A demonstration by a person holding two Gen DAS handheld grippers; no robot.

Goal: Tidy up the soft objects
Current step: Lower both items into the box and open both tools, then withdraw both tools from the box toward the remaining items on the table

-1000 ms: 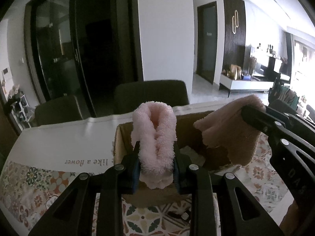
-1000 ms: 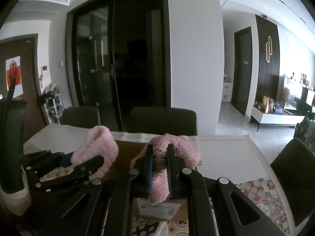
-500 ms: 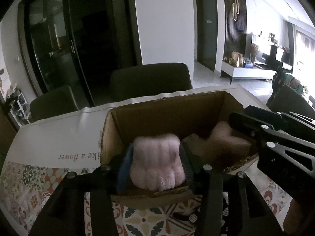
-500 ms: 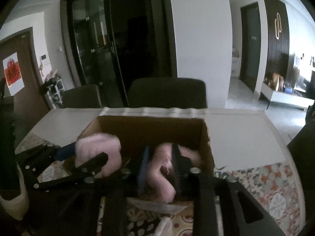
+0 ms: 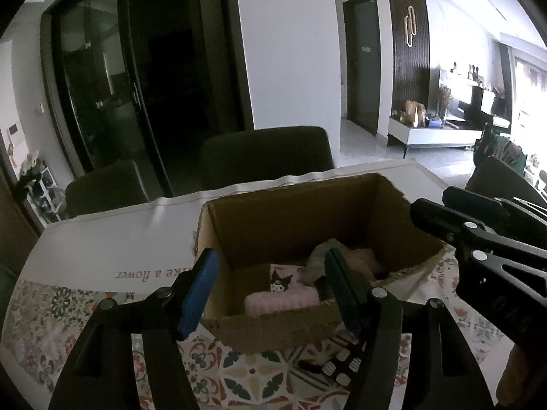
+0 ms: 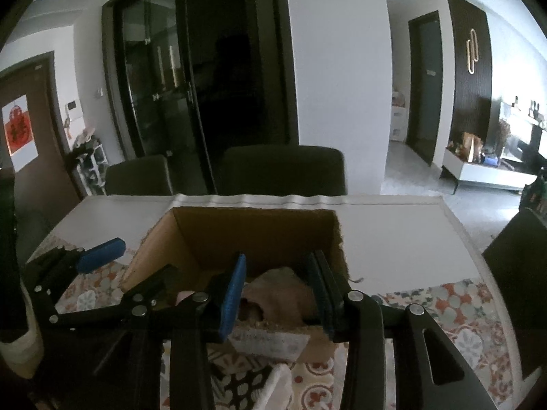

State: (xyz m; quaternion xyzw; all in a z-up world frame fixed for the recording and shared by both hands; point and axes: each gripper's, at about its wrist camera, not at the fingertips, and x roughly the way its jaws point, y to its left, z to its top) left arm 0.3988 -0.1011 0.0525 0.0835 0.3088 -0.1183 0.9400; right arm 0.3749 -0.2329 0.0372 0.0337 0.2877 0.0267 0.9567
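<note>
An open cardboard box (image 5: 218, 321) stands on the table; it also shows in the right wrist view (image 6: 253, 232). Inside lie a light pink fluffy cloth (image 5: 283, 299), a darker pink cloth (image 5: 362, 261) and a pale greenish soft item (image 5: 319, 263). My left gripper (image 5: 270, 290) is open and empty, jaws spread over the box's near wall. My right gripper (image 6: 278, 290) is open and empty above the darker pink cloth (image 6: 280, 294) in the box. Each gripper shows in the other's view: the right gripper (image 5: 478, 239) at the box's right, the left gripper (image 6: 102, 256) at its left.
The table has a patterned tile cloth (image 5: 51, 311) and a white sheet (image 5: 112, 235) with lettering. Dark chairs (image 5: 266, 157) stand behind the table. A white cloth (image 6: 277, 386) lies near the front edge. A black patterned item (image 5: 338, 365) lies below the box.
Both grippers lowered their pink cloths into the box and opened. The cloths now lie inside the box and both grippers are empty.
</note>
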